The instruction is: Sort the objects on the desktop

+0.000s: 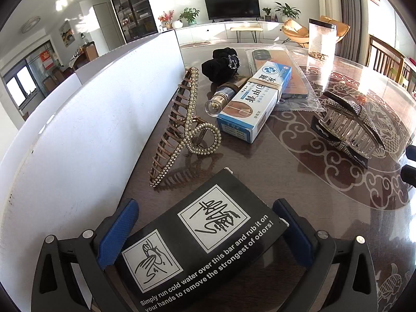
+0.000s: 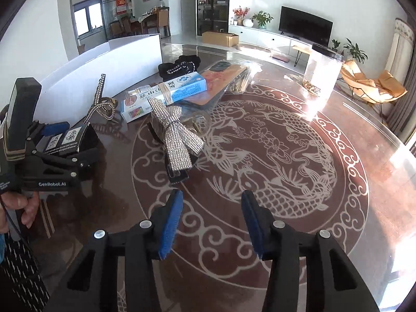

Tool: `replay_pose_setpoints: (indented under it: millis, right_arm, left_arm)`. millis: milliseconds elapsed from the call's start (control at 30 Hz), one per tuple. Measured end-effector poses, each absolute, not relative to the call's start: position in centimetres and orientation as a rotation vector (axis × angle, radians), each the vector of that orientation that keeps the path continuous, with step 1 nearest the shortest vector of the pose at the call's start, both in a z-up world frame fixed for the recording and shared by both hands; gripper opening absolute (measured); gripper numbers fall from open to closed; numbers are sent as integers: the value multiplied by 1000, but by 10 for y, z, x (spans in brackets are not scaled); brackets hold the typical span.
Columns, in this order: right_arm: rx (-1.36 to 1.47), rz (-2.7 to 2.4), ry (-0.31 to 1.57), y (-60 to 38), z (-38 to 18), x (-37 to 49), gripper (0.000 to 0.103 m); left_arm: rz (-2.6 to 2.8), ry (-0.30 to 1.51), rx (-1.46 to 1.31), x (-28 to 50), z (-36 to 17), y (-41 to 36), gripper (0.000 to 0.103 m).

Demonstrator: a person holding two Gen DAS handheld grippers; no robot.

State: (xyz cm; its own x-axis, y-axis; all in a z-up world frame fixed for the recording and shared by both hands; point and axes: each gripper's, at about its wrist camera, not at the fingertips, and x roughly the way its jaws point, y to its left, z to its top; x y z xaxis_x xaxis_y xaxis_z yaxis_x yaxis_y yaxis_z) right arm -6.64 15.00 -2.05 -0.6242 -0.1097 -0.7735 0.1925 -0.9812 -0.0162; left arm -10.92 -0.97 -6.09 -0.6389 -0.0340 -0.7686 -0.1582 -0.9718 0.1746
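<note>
Left wrist view: left gripper (image 1: 205,236) jaws clamped on black odor-bar box (image 1: 200,236), low over counter (image 1: 286,182); pearl hair claw (image 1: 179,127) just ahead. Right wrist view: right gripper (image 2: 211,221) jaws apart, gripping nothing; rhinestone bow clip (image 2: 176,140) lies ahead, apart.

Right gripper (image 2: 212,223) empty, jaws apart — above carp-patterned table (image 2: 273,161), near rhinestone hair clip (image 2: 176,140).

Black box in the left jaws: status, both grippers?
Left gripper shut on black box. Right gripper open, empty, above table. Bow hair clip just ahead; nothing blocking.
</note>
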Motion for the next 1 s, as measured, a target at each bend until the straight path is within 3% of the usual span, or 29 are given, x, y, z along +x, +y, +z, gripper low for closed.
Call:
replay_pose_setpoints:
  millis: [33,100,167,200,433,1000]
  right_arm:
    - [1269,-2704,136,159,-21,-57,49]
    - [1287,-2727,114,174,-25,-45,60]
    - [1324,-2739,85,185,-33,-38,89]
    - [1333,-2744,67,190,-36,-36,91]
    - [1386,-2719,70,190,-48,-33,103]
    - [1400,-2710,79,188,-51,-36,103]
  left_arm:
    - [2761,349,-1302,-109,-61,-10,103]
    - [2761,349,-1302,-109,-61,-10,103]
    - [2761,349,-1302,-109,-61,-10,103]
    - [2761,350,-1302,-109,-61,-10,103]
    - [2755,338,-1305,-110,-64,-9,103]
    - [2748,320,-1309,-113,-64,-10,103]
